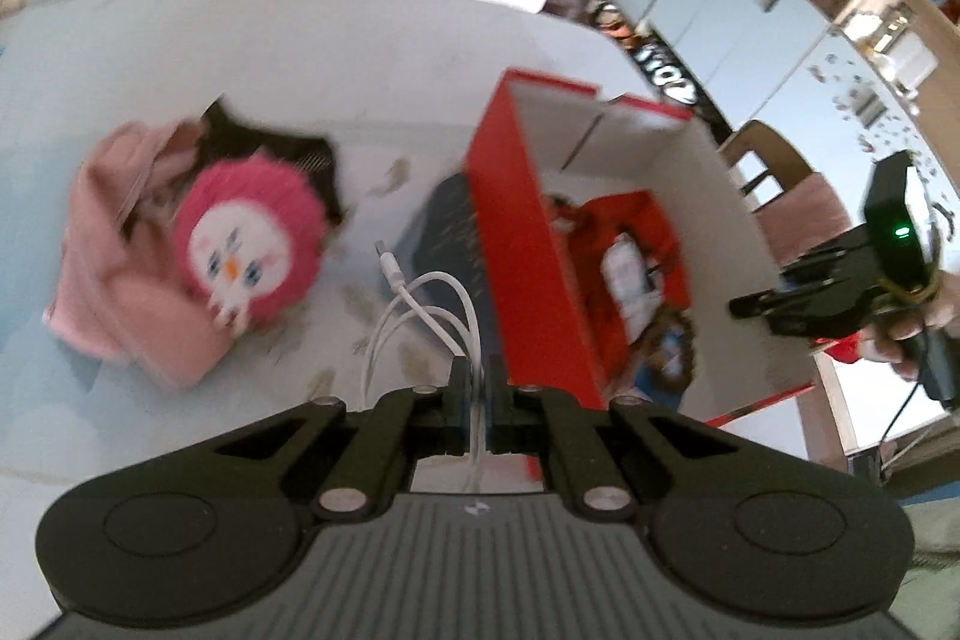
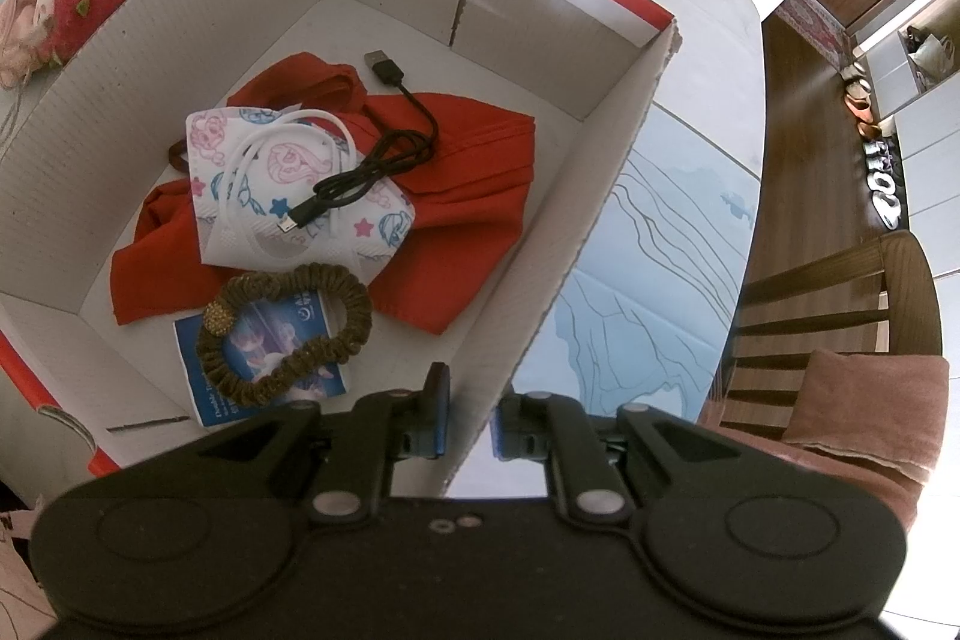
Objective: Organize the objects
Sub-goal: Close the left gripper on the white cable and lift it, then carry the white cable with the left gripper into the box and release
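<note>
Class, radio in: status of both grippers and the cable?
Left gripper shut on white cable, outside red box. Right gripper open, jaws straddling box wall. Nothing in the way.

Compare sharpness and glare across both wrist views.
Left wrist view: motion-smeared, pink round plush toy and red cardboard box soft, floor behind blown out. Right wrist view: crisp, black USB cable well defined, glare only at top right.

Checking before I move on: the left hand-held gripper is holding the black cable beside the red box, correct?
Not quite. In the left wrist view, the left hand-held gripper is shut on a white cable, not a black one, beside the red box. The black cable already lies inside the box, as the right wrist view shows.
</note>
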{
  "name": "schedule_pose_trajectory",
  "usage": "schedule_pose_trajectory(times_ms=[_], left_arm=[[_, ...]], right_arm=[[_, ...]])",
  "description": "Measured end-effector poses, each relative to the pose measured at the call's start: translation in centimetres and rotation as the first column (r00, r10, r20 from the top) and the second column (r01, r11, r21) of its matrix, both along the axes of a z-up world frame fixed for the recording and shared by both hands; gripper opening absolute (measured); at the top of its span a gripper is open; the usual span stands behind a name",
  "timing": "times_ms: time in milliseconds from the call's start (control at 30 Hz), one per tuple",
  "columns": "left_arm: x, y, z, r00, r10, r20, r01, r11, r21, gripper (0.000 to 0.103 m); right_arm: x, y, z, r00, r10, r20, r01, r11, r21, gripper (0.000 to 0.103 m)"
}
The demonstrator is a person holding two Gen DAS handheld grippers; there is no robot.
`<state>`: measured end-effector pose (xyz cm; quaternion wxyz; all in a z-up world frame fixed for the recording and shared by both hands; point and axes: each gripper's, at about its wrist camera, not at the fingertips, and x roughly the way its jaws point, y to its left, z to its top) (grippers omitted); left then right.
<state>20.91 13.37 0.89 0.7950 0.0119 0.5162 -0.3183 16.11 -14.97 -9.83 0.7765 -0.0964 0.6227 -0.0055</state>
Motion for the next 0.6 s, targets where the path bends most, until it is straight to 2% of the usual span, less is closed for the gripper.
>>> schedule_pose_trajectory(times_ms=[200,333,467,600], left_arm=[[0.4,-3.0,2.9,0.994,-0.08,0.076,0.082,0.996,-0.024,0.002],[0.6,-5.4,4.7,0.98,-0.145,0.14,0.15,0.988,-0.028,0.002],[0.5,-8.7,5.6,0.954,-0.228,0.194,0.236,0.972,-0.02,0.002],[0.1,-12.0,5.3,0.921,-0.314,0.229,0.319,0.948,0.013,0.002]], right_arm=[[0.0,0.1,-0.1,1.0,0.004,0.0,-0.004,1.0,-0.004,0.012],[0.0,0.1,-0.1,1.0,0.004,0.0,-0.004,1.0,-0.005,0.012],[0.1,0.2,-0.1,1.0,0.006,0.0,-0.006,1.0,-0.01,0.012],[0.1,0.2,-0.2,1.0,0.005,0.0,-0.005,1.0,-0.01,0.012]])
